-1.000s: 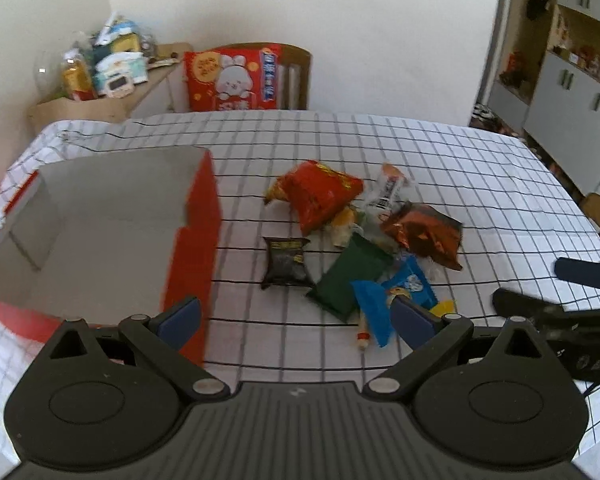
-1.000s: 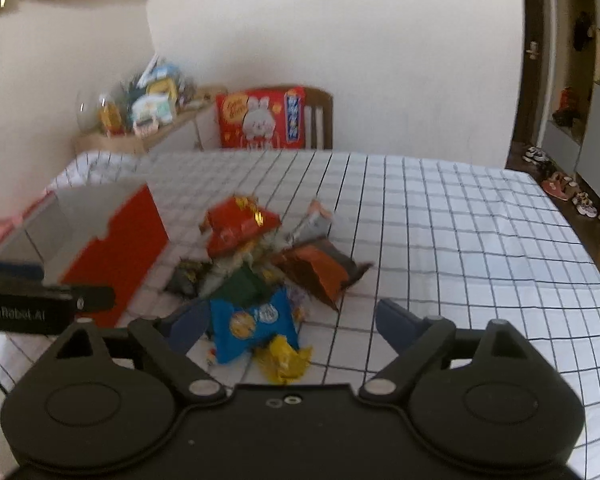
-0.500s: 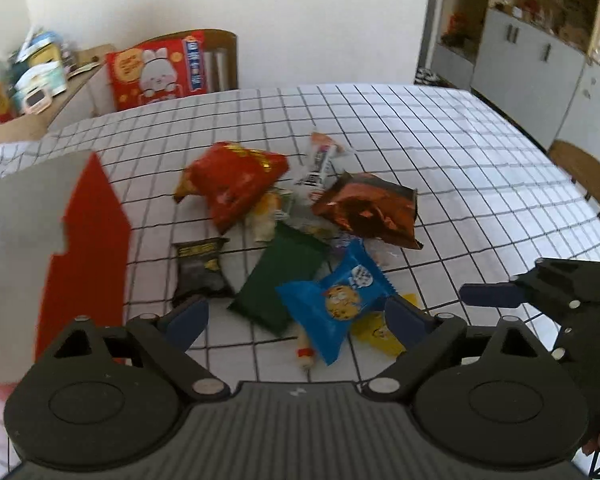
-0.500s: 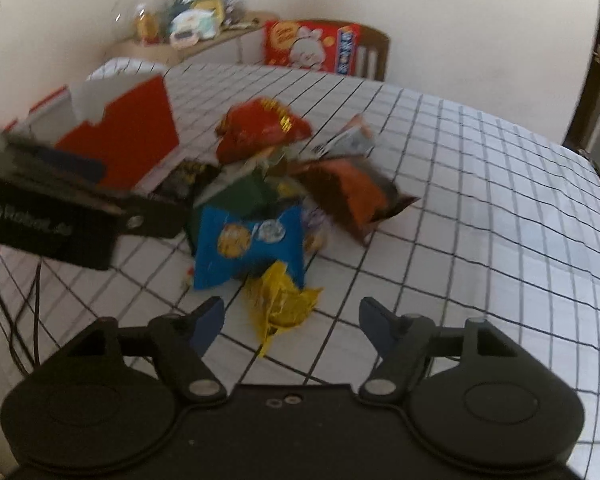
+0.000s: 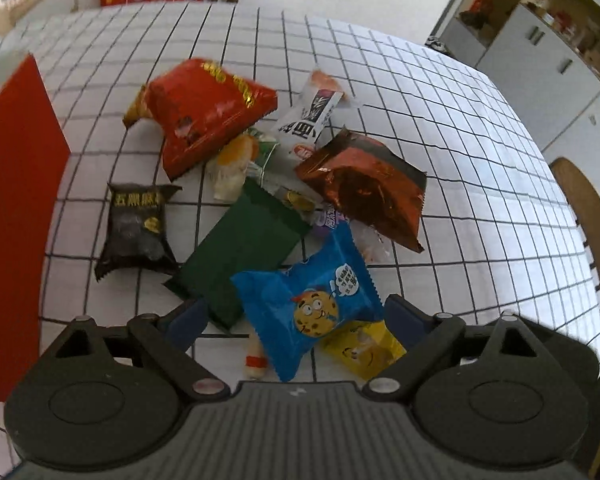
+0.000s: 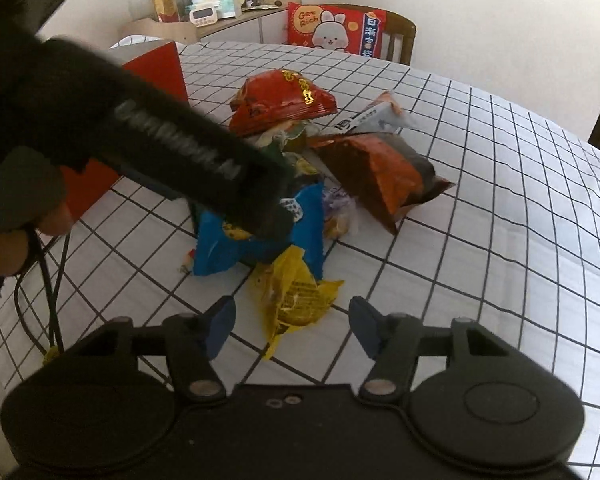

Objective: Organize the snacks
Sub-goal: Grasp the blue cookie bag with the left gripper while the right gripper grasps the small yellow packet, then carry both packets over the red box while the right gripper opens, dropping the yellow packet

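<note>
Both grippers have dropped toward the heap of snacks on the checked tablecloth [image 5: 440, 128] within the last second, leaving the red box [image 5: 16, 216] off at the left edge of the left wrist view. The left gripper [image 5: 296, 316] now hangs with its jaws spread wide on either side of the blue cookie packet [image 5: 308, 304], the pads not yet pressing it. The right gripper [image 6: 292, 322] has come low over the yellow wrapper [image 6: 296, 296], which lies just beside and partly under the blue packet; its jaws are closing with the wrapper between them, though a gap remains on both sides. Nothing has yet left the pile, so sorting appears to be at its first pick, with the box apparently waiting to receive the packets.
</note>
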`<state>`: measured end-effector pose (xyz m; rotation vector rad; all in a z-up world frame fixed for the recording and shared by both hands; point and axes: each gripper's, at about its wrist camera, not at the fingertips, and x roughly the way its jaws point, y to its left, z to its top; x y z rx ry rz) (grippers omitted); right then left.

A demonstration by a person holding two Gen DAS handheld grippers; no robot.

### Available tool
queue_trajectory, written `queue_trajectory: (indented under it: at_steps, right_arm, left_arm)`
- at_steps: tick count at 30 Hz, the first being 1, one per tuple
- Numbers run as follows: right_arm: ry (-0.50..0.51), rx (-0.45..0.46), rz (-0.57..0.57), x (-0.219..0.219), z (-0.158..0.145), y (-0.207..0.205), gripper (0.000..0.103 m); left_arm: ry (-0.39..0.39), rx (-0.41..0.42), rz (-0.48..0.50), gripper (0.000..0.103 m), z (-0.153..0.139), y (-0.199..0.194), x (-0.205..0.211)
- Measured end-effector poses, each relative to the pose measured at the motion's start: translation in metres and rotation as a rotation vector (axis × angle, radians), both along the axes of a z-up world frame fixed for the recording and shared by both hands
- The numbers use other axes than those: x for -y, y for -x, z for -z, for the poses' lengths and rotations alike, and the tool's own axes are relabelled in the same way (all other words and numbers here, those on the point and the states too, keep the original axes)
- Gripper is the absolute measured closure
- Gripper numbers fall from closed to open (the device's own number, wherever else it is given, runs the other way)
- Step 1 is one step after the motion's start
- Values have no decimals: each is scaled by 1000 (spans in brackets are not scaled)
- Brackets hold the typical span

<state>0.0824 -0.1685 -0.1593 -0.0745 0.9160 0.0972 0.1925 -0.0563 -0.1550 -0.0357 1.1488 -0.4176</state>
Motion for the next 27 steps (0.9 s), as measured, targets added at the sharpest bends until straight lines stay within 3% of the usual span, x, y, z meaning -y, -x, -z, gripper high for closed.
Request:
queue_trajectory:
  at_steps: [4,8,10,16,27]
  right_arm:
    - [12,-5,-6,-1,4,-3,48]
    - [14,-8,1,-1,6,-5,56]
    - [21,-14,7,0,8,-5,62]
    - [8,-20,15,2,6,-4,68]
    - [-4,-18,39,4,-7,13,72]
  left_arm:
    - [5,-30,-29,8,3,-8,3]
    - [-32,-63,-42,21,9,-12,8]
    - [-26,-92,-55,23,12,-14,8]
    - [-12,-91,-60,52,8,-17,4]
    - [40,-100,-102,65,-2,-9,-15]
